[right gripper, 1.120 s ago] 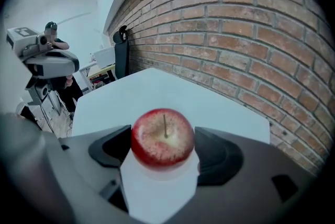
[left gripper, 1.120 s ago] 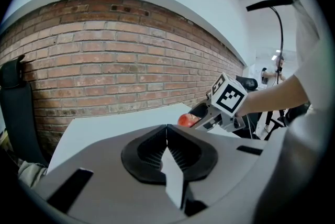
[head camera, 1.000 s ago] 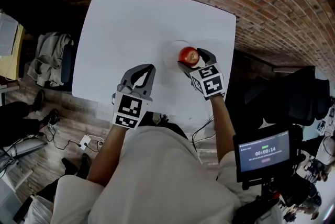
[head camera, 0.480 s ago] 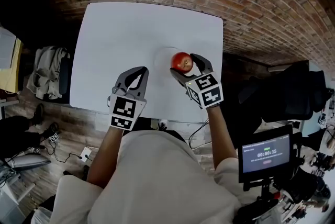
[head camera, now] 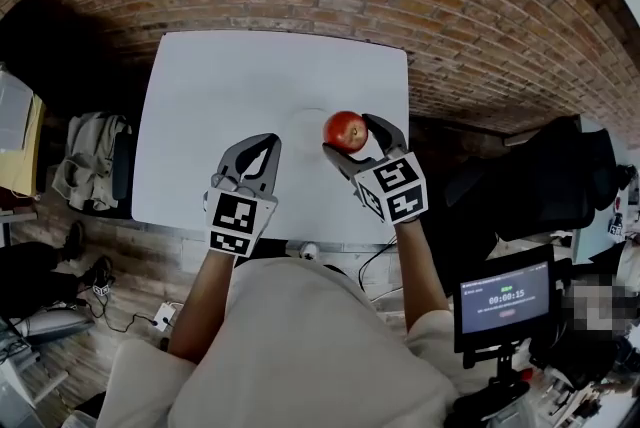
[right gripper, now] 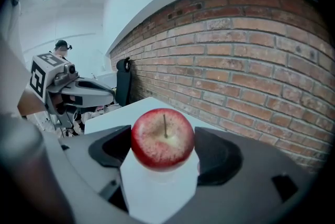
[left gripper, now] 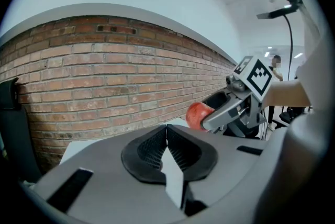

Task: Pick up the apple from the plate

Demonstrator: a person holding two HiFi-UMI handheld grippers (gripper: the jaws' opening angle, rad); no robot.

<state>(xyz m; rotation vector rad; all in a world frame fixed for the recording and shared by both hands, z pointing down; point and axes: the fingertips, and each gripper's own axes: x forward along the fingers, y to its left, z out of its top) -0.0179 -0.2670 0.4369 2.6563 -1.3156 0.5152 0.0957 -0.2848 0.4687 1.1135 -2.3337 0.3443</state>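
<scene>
Grip is seen to be taken: the apple is clamped between the fingers of the right gripper, stem upward. It appears to be held above the white worktop, just to the right of the pale plate. Whether it is fully clear of the plate's rim cannot be told for certain. The left gripper is held over the worktop near the plate's other side, its fingers pressed together with nothing between them.

For the lift to be done well, the apple should be raised straight up with an even squeeze. It is round and smooth and is probably caught only on two small patches at its widest part, so a twist or tilt of the wrist could let it roll out. The stem is best kept pointing up as a check on level. The plate looks light and could be dragged if brushed, so sideways travel is better left until height is gained. The left gripper can be kept apart, out of the path.
</scene>
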